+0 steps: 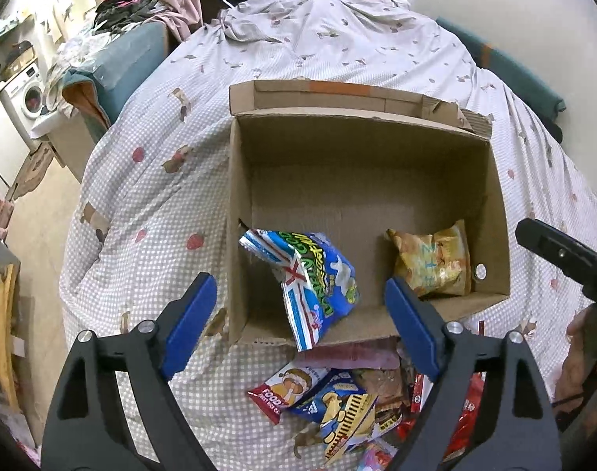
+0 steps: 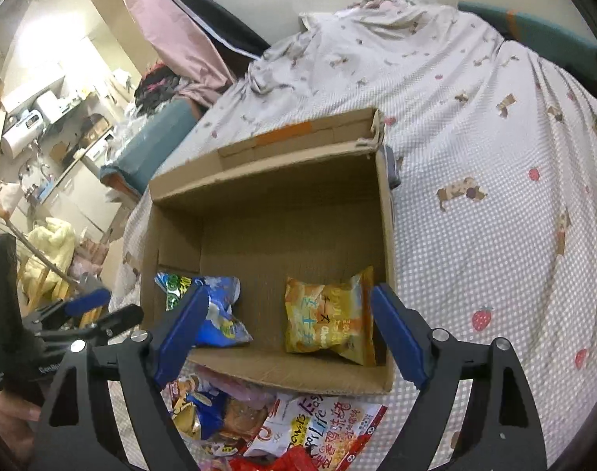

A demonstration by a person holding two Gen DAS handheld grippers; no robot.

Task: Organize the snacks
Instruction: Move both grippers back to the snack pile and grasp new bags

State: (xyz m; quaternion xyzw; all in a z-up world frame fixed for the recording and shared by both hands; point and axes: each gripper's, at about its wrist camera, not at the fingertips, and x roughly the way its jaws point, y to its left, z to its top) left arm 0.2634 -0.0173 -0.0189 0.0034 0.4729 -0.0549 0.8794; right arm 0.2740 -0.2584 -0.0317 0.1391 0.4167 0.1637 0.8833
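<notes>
An open cardboard box sits on the bed. Inside it, a blue snack bag leans tilted at the near left, and a yellow snack bag lies at the near right. My left gripper hovers open above the blue bag, its blue pads well apart and touching nothing. My right gripper is open over the box's near edge, above the yellow bag, and holds nothing. A pile of several loose snack packets lies on the sheet just in front of the box.
The bed's dotted sheet surrounds the box, with crumpled bedding at the far end. A teal cushion and a washing machine stand to the left. A wooden chair is at the near left.
</notes>
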